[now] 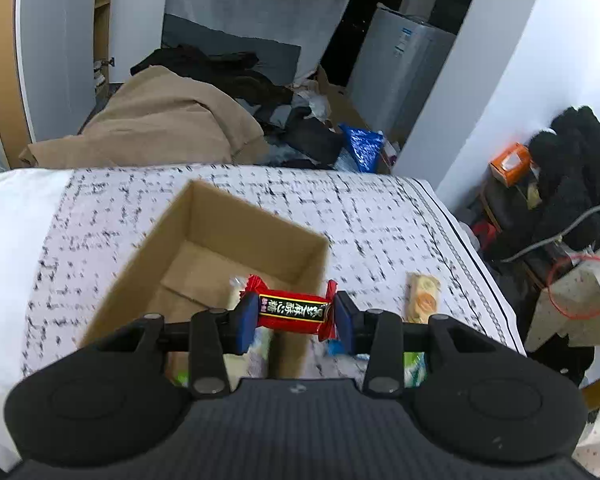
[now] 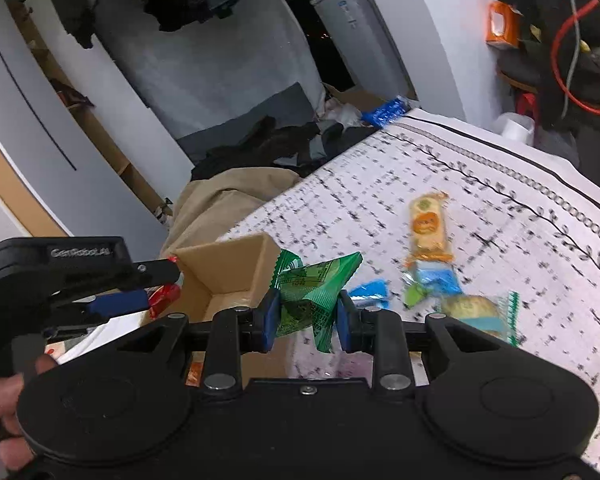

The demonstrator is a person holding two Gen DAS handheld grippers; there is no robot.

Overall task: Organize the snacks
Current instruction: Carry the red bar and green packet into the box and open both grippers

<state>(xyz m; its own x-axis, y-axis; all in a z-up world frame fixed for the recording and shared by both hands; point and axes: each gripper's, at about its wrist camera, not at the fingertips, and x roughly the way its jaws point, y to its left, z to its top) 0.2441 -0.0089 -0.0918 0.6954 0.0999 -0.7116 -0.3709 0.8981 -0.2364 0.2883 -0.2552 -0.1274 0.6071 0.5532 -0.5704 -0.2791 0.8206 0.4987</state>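
Note:
My left gripper (image 1: 293, 316) is shut on a red candy bar (image 1: 291, 309) with a black label, held over the near right corner of an open cardboard box (image 1: 203, 240). A pale wrapped snack lies inside the box. My right gripper (image 2: 307, 316) is shut on a green snack packet (image 2: 312, 292), held just right of the box (image 2: 227, 268). The left gripper (image 2: 99, 280) with the red candy shows at the left of the right wrist view. An orange biscuit pack (image 2: 428, 226), blue packets (image 2: 436, 282) and a round cookie pack (image 2: 476, 312) lie on the patterned cloth (image 2: 500, 208).
The orange biscuit pack (image 1: 422, 298) also lies right of the box. Beyond the patterned cloth (image 1: 380, 208) are a tan blanket (image 1: 159, 120), dark clothes and a blue bag (image 1: 364, 146). Cables and an orange box (image 1: 510, 164) are at the right.

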